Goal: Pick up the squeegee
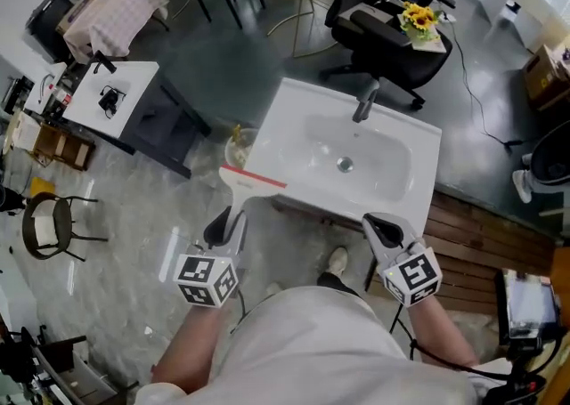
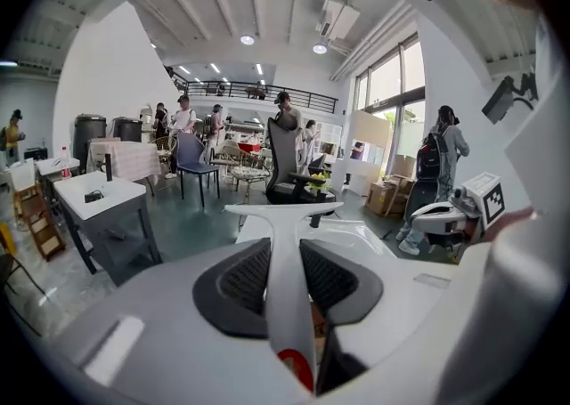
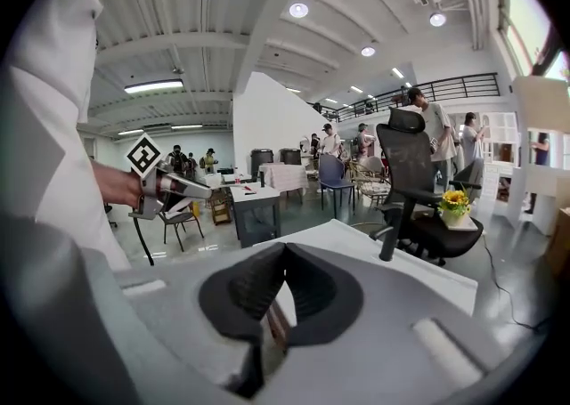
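The squeegee [image 1: 252,181] is white with a red strip along its blade. It hangs in the air over the near-left corner of the white sink [image 1: 421,141]. My left gripper [image 1: 230,222] is shut on its handle from below. In the left gripper view the handle [image 2: 287,283] runs straight out between the two dark pads, and the blade stands crosswise at the far end. My right gripper [image 1: 381,230] hovers at the sink's near-right edge. In the right gripper view its pads [image 3: 283,283] meet with nothing between them.
A dark faucet [image 1: 363,101] stands at the sink's far rim. A black office chair [image 1: 374,20] with yellow flowers [image 1: 419,17] is behind it. A white table [image 1: 111,96] stands at the left. Wooden slats [image 1: 481,243] lie at the right, and a bowl [image 1: 236,149] sits by the sink's left side.
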`<state>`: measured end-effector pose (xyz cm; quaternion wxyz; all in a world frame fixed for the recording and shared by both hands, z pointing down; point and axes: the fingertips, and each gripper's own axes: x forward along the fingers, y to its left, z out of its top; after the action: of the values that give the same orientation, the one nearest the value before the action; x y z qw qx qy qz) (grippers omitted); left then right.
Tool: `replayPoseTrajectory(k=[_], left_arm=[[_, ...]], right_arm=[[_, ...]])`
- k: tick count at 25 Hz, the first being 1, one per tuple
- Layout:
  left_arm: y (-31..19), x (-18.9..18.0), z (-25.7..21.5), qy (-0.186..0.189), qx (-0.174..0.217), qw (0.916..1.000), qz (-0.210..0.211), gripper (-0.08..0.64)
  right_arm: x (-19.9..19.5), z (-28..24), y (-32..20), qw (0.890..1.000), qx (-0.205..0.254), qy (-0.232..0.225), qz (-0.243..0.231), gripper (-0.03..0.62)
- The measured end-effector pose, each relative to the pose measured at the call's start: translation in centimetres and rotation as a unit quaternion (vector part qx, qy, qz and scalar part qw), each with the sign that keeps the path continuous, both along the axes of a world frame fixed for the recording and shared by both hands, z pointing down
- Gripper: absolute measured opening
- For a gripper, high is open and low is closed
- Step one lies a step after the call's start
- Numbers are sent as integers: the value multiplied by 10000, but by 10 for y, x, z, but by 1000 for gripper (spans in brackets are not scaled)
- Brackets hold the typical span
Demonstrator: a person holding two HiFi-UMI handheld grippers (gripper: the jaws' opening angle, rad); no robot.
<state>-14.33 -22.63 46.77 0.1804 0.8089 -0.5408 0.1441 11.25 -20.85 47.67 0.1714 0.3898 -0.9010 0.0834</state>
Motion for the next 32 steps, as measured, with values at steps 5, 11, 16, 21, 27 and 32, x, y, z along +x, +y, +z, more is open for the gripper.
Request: replayPoseTrajectory(k=[5,11,16,21,27,32], left_arm=[[48,-33,-22,46,212,9993,311,104],[98,-73,-27,370,216,9979,492,104],[127,-94,-26,364,243,9980,466,104],[149,-95,-26,322,280,9971,635,104],[157,-91,-20,401,209,9958,796,104],[155,-86,-24,381,243,9951,876,104]], right_arm=[[-44,-16,35,9997,156,137,139,3],[-91,-22,91,9992,265,203,226,3],[-117,-22,133,9984,373,369,209,2],[-132,-24,158,9980,454,378,208,3],[-139,-26,172,9976,457,463,237,3],[-144,-30,173,9975,473,503,180,2]])
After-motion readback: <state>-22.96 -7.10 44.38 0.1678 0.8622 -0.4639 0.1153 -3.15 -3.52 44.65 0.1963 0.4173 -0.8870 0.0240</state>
